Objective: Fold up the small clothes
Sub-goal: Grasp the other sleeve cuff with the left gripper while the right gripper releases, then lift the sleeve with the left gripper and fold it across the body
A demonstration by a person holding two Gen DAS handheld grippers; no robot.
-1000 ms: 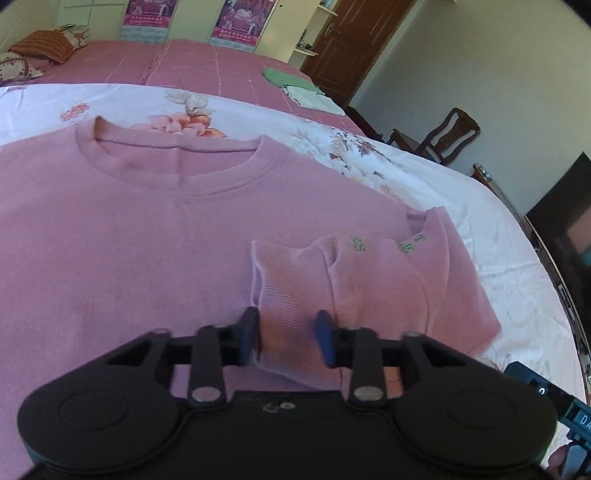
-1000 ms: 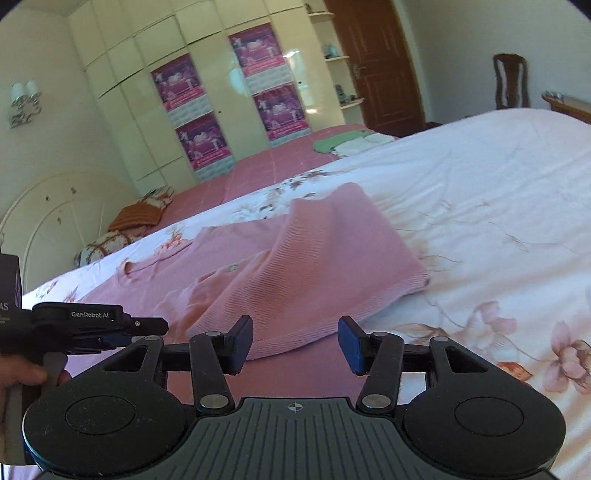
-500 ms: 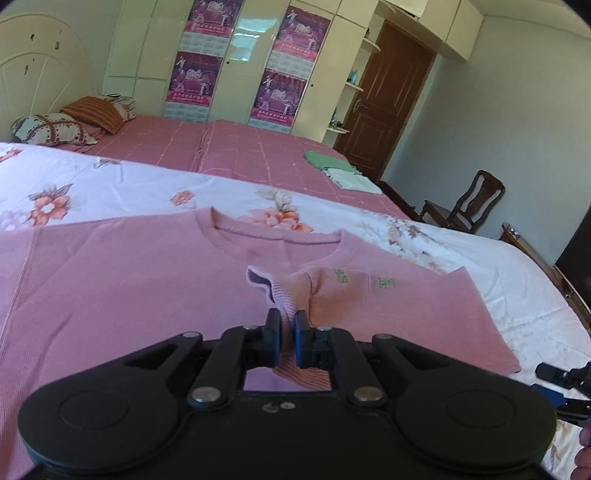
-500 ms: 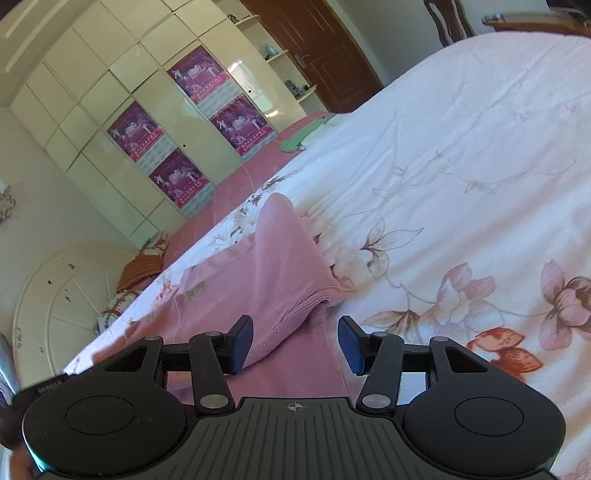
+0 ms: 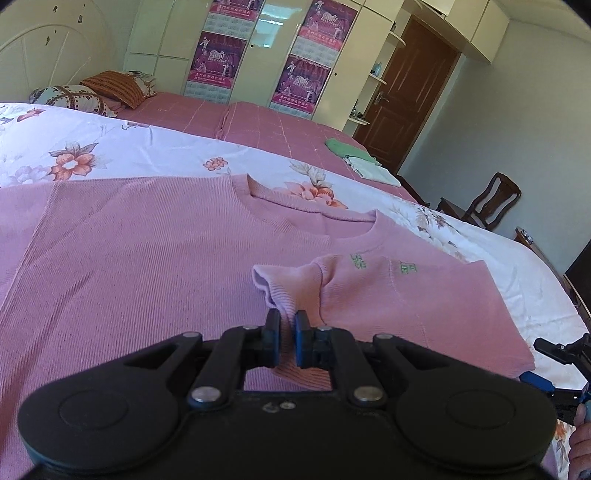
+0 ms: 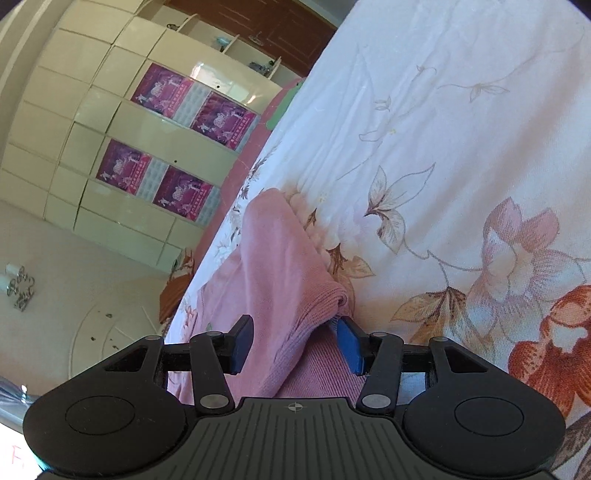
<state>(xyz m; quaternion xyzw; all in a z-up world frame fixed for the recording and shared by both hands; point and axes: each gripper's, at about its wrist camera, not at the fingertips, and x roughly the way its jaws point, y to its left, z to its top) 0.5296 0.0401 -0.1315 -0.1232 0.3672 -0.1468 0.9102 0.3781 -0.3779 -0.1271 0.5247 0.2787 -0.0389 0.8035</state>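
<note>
Pink sweater (image 5: pixel 147 266) cuff (image 5: pixel 284 295) pinched in the left gripper (image 5: pixel 287 341); right gripper (image 6: pixel 295 345), half spread, straddles the folded edge beside bare floral sheet (image 6: pixel 461 147).

- Both views are brightly lit by daylight; its source is not seen.
- Glare is thrown off the glossy wardrobe doors (image 5: pixel 275 27) and across the white floral bedspread (image 6: pixel 461 122).
- Soft shadow is cast under the fold of the pink sweater (image 6: pixel 280 258).
- Straight lines are bent by fisheye distortion, and the corners are darkened.
- The right wrist view is strongly tilted; both views are kept mostly sharp.
</note>
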